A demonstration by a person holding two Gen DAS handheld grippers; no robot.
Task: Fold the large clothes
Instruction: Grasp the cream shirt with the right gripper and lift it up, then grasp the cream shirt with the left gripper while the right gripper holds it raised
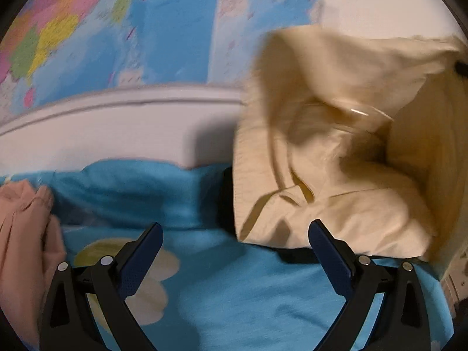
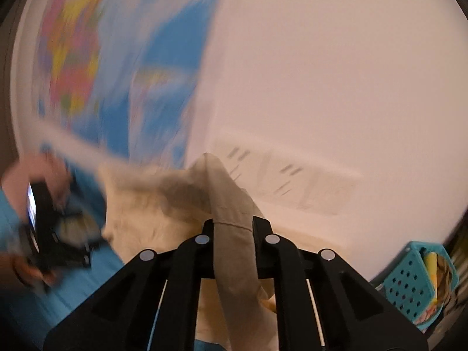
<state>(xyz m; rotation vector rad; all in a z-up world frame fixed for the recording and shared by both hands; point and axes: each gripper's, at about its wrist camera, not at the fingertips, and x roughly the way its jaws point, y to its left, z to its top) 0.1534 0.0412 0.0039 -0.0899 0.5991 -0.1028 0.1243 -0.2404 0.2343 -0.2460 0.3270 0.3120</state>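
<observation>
One cream garment (image 1: pixel 336 152) is hanging lengthwise above the blue bedsheet (image 1: pixel 234 292), pinched by the right gripper (image 2: pixel 232 223); the left gripper (image 1: pixel 235 234) is gaping empty beneath a wall map (image 1: pixel 117 29)

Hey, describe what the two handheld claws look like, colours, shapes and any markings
Both are matte black plastic with angular, triangular arms joined by round silver pivot pins. The left claw has flat dark blue fingers with a fine dotted texture. The right claw shows four silver pins in a row and thin pale rods along its arms. No cables, labels or sleeves can be seen.
</observation>
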